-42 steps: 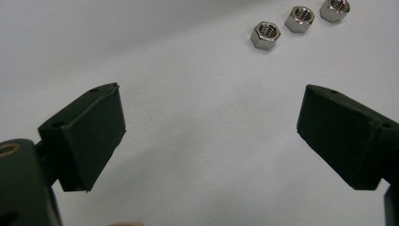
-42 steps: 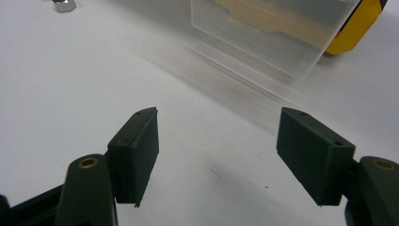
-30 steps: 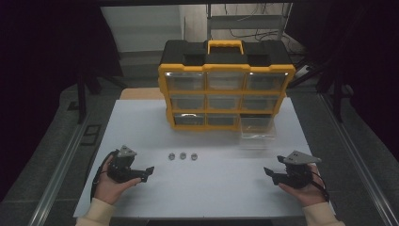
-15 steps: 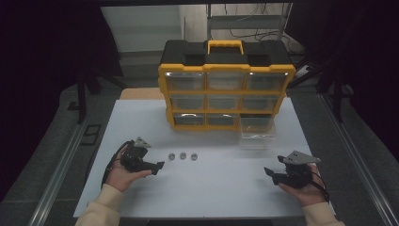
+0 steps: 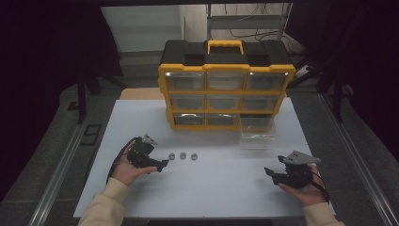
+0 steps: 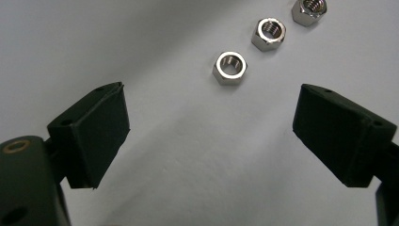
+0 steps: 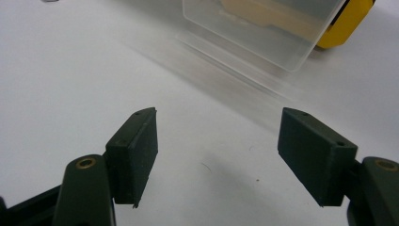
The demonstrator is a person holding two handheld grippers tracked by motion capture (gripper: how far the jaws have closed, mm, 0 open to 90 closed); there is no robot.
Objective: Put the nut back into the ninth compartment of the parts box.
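Three small steel hex nuts lie in a row on the white table, seen close up as nuts in the left gripper view. My left gripper sits just left of them, jaws wide open and empty, the nearest nut a little beyond its tips. My right gripper rests at the front right, open and empty, pointing toward a clear plastic drawer pulled out of the yellow and black organizer.
The organizer stands at the table's back centre with several clear drawers; its bottom right drawer sticks out onto the table. A metal rail runs along the left edge. A person's hands hold both grippers at the front.
My left gripper has moved right and slightly forward toward the row of nuts. The right gripper has stayed in place.
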